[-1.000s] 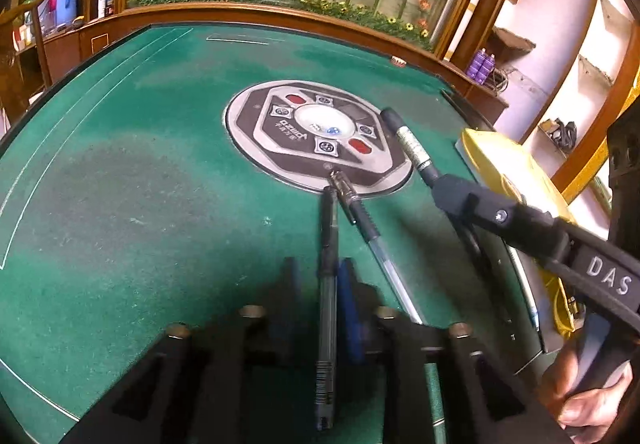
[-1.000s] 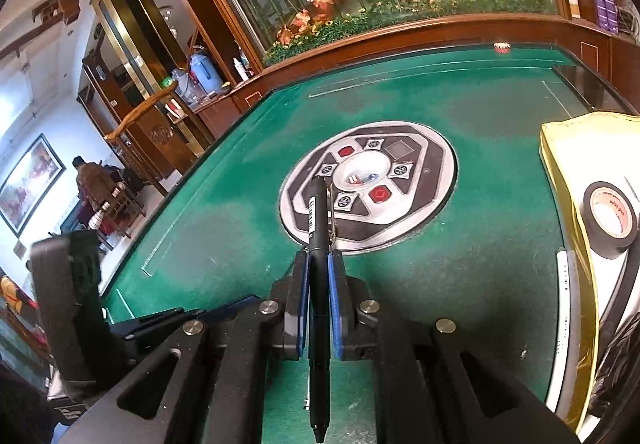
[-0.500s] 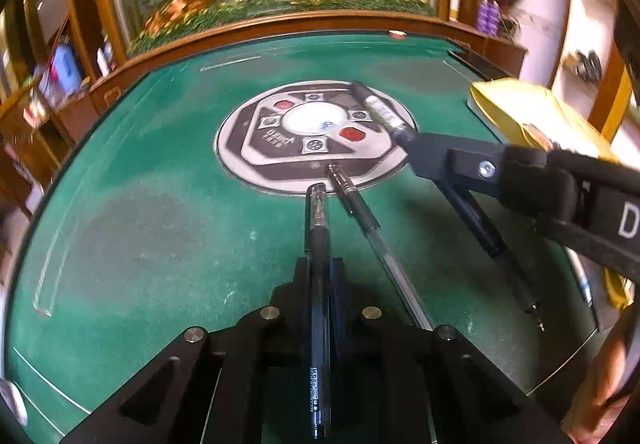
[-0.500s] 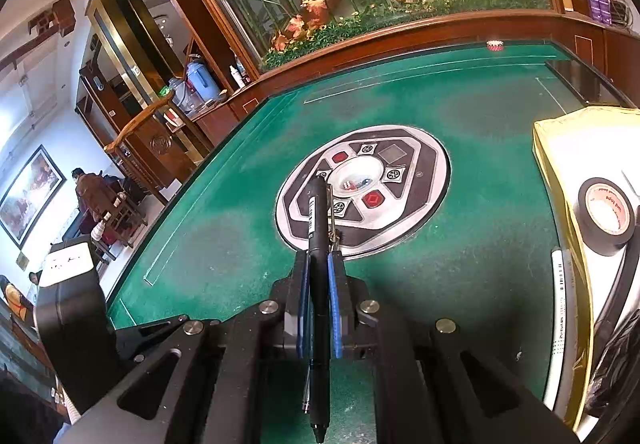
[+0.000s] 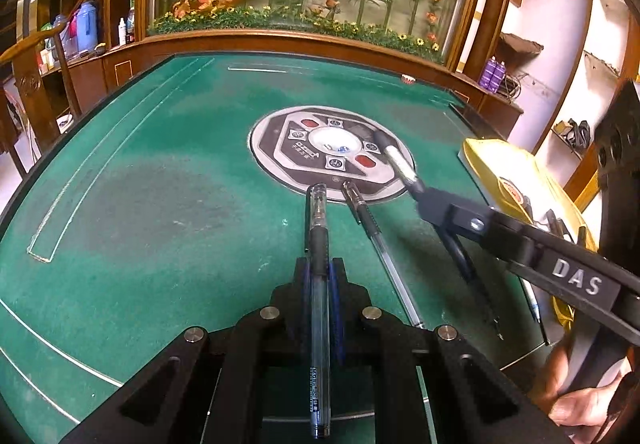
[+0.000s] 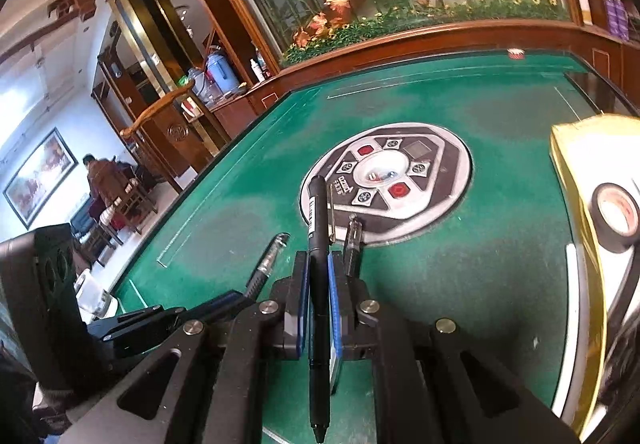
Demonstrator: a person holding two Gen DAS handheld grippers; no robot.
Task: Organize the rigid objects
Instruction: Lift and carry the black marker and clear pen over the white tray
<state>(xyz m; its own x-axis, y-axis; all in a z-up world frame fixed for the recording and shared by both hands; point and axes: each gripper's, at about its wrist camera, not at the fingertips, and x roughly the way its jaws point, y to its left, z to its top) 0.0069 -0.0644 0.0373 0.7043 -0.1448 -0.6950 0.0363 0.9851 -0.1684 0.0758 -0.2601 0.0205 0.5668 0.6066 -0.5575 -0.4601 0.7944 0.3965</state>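
On the green felt table (image 5: 132,204), a clear-barrelled pen (image 5: 318,284) is clamped by the left gripper (image 5: 319,276), a second clear pen (image 5: 380,244) lies just right of it near the round centre panel (image 5: 276,148), and a black pen (image 6: 319,284) is clamped by the right gripper (image 6: 319,280) further right.

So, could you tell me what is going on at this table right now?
A person is sorting pens on a green mahjong table with a handheld gripper in each hand. The left gripper is shut on a clear gel pen, and the right gripper is shut on a black pen. A third clear pen lies loose on the felt between them, its cap end at the round centre console. A yellow box at the right holds a roll of black tape.
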